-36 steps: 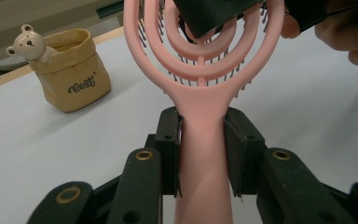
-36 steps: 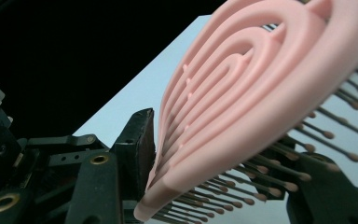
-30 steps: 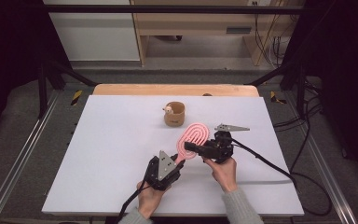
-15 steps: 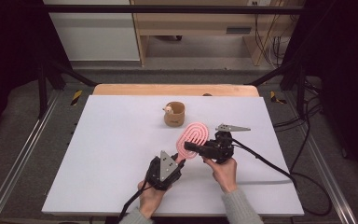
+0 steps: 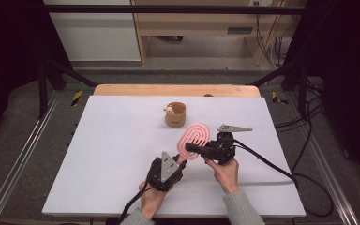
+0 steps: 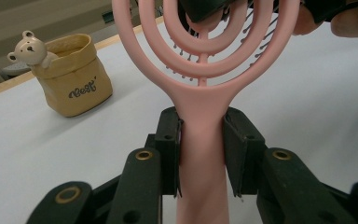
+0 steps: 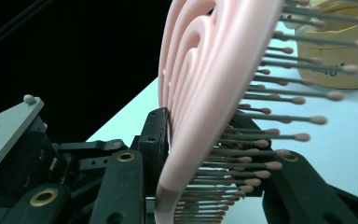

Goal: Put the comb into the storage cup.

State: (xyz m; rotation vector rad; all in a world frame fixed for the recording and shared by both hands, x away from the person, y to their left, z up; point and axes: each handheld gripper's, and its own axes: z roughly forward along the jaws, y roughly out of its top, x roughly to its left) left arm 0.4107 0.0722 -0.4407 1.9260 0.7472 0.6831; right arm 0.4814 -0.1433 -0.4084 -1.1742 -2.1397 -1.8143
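A pink hairbrush with an oval looped head is held up off the white table. My left gripper is shut on its handle, with both pads flat against the sides. My right gripper comes in from the right and is shut across the brush head. One of its pads is on the smooth back and the other is among the bristles. Its jaws have just been closing with the head between them. A hand holds each gripper.
A small tan pouch-shaped cup with a bear figure on its rim stands behind the brush, near the table's middle back. A wooden strip runs along the far edge. The right gripper's cable trails off to the right.
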